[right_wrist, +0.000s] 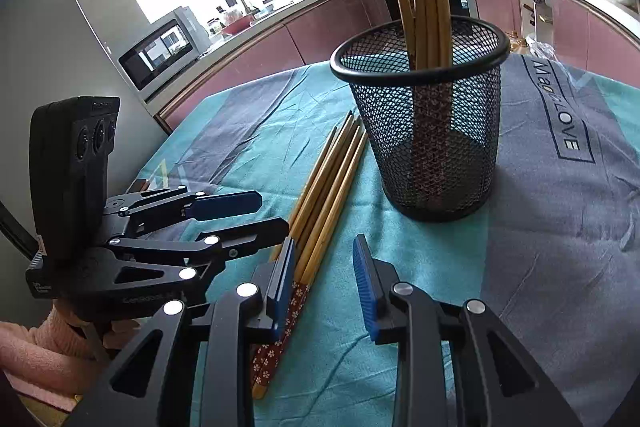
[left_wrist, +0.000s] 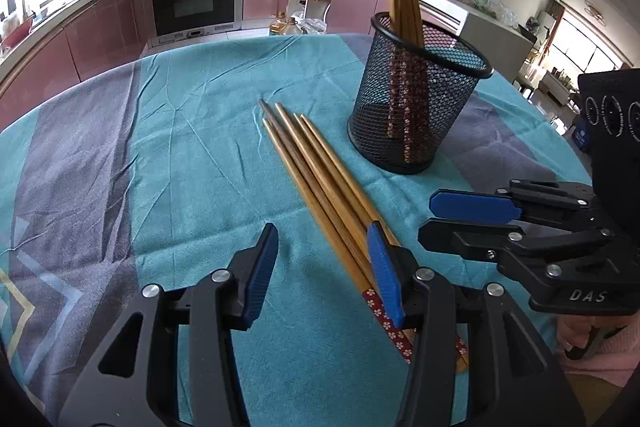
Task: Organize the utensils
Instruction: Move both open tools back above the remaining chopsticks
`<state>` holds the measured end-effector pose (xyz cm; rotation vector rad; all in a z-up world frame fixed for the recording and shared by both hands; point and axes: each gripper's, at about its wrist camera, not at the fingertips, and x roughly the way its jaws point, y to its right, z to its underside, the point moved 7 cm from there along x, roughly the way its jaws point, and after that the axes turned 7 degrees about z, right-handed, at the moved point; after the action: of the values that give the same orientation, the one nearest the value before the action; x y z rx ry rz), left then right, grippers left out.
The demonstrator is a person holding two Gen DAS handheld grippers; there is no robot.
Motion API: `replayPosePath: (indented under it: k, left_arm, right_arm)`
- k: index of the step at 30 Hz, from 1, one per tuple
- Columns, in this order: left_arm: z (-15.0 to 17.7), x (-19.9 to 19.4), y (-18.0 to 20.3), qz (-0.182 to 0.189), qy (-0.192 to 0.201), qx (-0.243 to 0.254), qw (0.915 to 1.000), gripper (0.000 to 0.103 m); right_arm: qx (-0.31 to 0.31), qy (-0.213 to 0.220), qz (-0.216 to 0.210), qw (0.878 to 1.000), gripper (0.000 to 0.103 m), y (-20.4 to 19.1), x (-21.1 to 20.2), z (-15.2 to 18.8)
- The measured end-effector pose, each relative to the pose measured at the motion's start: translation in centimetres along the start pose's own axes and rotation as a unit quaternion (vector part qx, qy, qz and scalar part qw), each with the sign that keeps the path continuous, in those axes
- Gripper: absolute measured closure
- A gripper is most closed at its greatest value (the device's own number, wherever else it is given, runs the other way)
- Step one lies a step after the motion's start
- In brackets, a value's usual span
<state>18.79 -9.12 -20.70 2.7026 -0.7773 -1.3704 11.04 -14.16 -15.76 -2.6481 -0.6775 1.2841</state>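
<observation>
Where tool pads cross them, loose chopsticks (left_wrist: 320, 167) hidden — tops of cup (left_wrist: 416, 115) chopsticks cropped

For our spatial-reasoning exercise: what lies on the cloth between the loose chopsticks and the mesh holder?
Nothing: only a narrow strip of bare teal tablecloth separates the loose chopsticks from the mesh holder, clearest in the right wrist view.

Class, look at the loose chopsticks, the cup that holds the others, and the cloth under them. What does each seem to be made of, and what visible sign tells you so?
Loose chopsticks: probably wood or bamboo, given the tan, grained, matt shafts; the red flower-patterned ends look painted or wrapped.
Cup: black wire mesh, likely coated metal, see-through with a solid rim.
Cloth: woven fabric, matt, creased.
</observation>
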Motion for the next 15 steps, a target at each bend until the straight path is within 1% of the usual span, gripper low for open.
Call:
replayPosePath:
  k: [5, 15]
  left_arm:
    - [-0.2, 0.7, -0.1, 0.001, -0.009, -0.007, 0.9999, 0.062]
    - [-0.2, 0.6, -0.6, 0.013, -0.012, -0.02, 0.9996, 0.064]
  right_arm:
    - [0.002, -0.004, 0.003, 1.0, 0.075, 0.0, 0.4, 0.1]
    - [-0.004, -0.01, 0.022, 1.0, 0.075, -0.2, 1.5, 0.0]
